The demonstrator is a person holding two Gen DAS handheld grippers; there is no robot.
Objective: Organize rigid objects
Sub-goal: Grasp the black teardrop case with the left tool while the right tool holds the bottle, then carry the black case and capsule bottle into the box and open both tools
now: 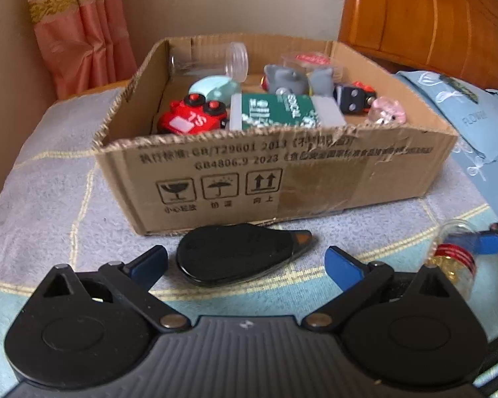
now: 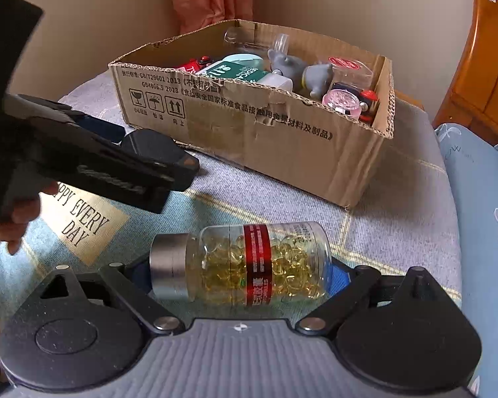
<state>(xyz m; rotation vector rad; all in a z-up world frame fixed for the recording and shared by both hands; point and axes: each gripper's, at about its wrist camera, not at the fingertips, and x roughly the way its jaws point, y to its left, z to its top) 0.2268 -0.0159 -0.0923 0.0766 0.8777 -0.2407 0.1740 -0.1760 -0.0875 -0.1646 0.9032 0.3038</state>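
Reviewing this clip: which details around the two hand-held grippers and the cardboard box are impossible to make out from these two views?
- Right hand-held gripper, right wrist view: the capsule bottle covers its fingertips, so contact is unclear.
- Black teardrop object, right wrist view: the left hand-held gripper hides most of it.
- Cardboard box, left wrist view: the near wall hides the floor and lower contents.
- Capsule bottle, left wrist view: cut off at the right edge.

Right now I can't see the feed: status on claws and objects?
Left claw open around black case. Right claw astride capsule bottle lying sideways, grip unclear. Cardboard box ahead, path clear.
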